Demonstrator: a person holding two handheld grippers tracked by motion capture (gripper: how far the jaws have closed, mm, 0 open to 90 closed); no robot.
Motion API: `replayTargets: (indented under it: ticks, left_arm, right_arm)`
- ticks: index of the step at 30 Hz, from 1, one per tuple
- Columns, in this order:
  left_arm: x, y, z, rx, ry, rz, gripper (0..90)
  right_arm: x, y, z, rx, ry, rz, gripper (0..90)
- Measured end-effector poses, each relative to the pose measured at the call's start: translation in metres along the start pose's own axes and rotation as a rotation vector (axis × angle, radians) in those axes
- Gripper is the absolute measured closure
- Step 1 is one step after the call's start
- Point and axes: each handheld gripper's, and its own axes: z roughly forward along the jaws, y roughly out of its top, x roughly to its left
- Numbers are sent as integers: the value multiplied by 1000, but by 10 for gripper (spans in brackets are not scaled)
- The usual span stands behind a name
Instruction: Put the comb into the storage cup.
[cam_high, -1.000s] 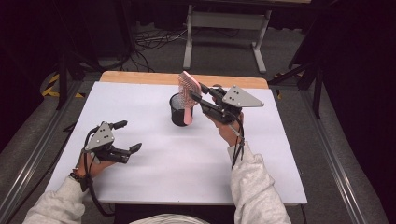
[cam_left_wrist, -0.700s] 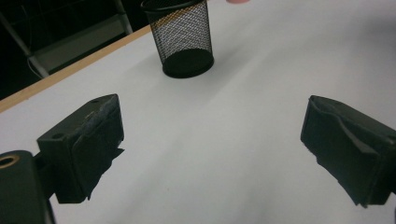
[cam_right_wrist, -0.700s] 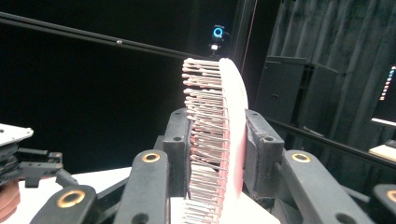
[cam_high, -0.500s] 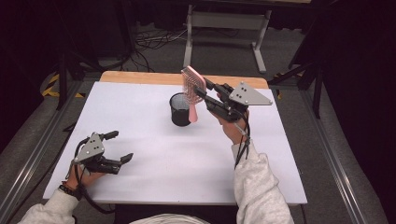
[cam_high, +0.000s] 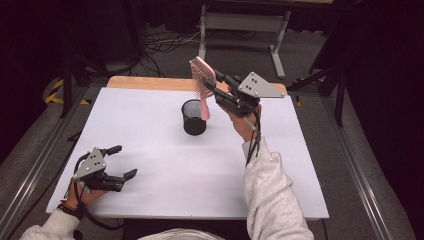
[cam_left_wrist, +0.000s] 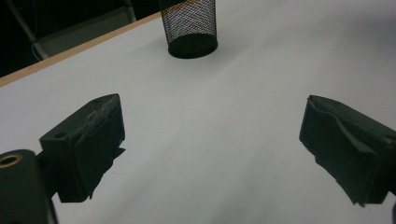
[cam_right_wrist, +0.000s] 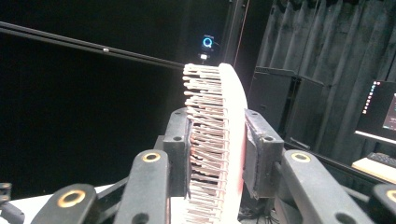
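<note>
1. We find the right gripper (cam_high: 212, 90) pinching a pink hairbrush (cam_high: 202, 82) by its bristled head; in the right gripper view the two jaws press on the bristles on one side and the pink back on the other (cam_right_wrist: 219, 140).
2. Compared with a second ago, the brush stands higher: its handle, which then reached down to the mouth of the black mesh cup (cam_high: 193, 116), now hangs with its tip at about the cup's rim, just to the cup's right. We cannot tell from the high view whether the tip has fully cleared the rim.
3. The cup stands upright on the white table (cam_high: 165, 165), in the same place as before.
4. The left gripper (cam_high: 120, 162) has drawn back toward the near left corner of the table and sits low over it. Its jaws are spread wide with nothing between them, and in the left gripper view the cup (cam_left_wrist: 189, 25) lies well ahead.
5. We judge that the brush is being lifted out of the cup, with the extraction nearly complete. The left gripper plays no part in steadying the cup, so a snagging handle could tip it.
</note>
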Motion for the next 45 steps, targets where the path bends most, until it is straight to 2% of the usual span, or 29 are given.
replayTargets:
  ticks: [7, 13, 20, 28, 31, 37, 45]
  left_arm:
    - [0, -1, -2, -10, -3, -3, 85]
    - [3, -2, -4, -30, -14, -21, 89]
    - [4, -2, -6, -43, -26, -27, 106]
    - [3, -2, -8, -45, -38, -19, 114]
    - [4, -2, -8, -50, -32, -23, 114]
    - [4, -2, -9, -63, -4, -23, 86]
    - [3, -2, -7, -42, 8, -5, 67]
  right_arm:
    - [-9, -7, 21, -4, -14, 29, 664]
    - [-10, -13, 34, 9, -26, 21, 664]
    - [-10, -29, 45, 35, -35, 39, 663]
    - [-7, -44, 47, 61, -47, 62, 664]
    - [-6, -50, 43, 66, -49, 78, 663]
    - [-3, -62, 39, 100, -48, 72, 663]
    - [-3, -73, 33, 112, -60, 90, 662]
